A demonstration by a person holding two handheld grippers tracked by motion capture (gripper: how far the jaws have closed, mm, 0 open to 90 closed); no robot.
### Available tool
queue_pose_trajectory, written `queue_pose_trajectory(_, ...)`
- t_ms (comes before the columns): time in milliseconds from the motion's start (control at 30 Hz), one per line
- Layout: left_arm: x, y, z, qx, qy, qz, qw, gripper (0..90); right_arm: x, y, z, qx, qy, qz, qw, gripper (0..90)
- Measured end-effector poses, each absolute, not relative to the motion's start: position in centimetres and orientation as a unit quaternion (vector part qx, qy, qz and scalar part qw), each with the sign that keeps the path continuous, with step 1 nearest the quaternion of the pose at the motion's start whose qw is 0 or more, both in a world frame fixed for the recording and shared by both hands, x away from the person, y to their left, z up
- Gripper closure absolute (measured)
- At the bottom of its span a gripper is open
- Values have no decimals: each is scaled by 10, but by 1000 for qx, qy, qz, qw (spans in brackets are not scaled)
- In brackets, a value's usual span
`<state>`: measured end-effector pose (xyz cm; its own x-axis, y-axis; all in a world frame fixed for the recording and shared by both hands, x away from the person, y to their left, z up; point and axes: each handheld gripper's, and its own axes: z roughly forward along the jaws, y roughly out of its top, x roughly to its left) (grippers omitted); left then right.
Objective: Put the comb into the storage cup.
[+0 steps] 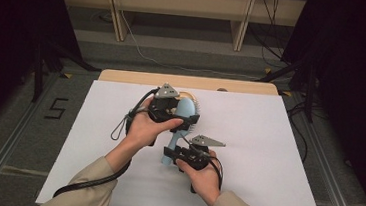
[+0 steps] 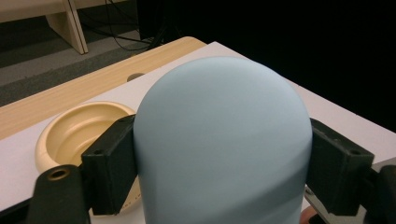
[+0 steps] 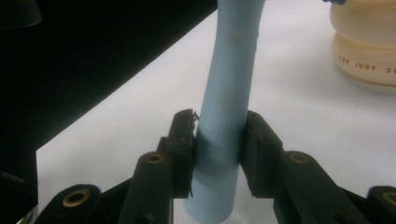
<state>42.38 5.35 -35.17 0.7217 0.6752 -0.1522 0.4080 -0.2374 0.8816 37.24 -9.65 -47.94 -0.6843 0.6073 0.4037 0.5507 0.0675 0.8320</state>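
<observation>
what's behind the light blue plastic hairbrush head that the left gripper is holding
A cream round bowl sits on the white table behind the light blue plastic hairbrush; its right part is hidden by the brush head.

Both of the person's forearms are covered by loose beige fabric sleeves [image 1: 88, 182] that end at the wrists. Each hand carries a black two-jaw gripper, the left gripper [image 1: 180, 114] and the right gripper [image 1: 182, 152], each topped by a grey three-cornered metal plate [image 1: 166, 91] and trailing a thick black cable [image 1: 95, 179]. Up close, the blocky matte black jaws ride on arms with brass-coloured ringed screw holes [image 3: 154, 158].
</observation>
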Motion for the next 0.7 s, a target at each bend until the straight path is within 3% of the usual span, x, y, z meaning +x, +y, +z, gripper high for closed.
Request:
queue_pose_trajectory(433,421,55,-350,771,347,141,515,200,373,-96,-477,392,735,552,43,622)
queue_pose_trajectory(533,420,54,-350,773,344,144,513,200,374,-96,-476,393,736,549,44,584)
queue_pose_trajectory(700,420,54,-350,774,341,151,511,201,373,-95,-474,401,736,542,52,446)
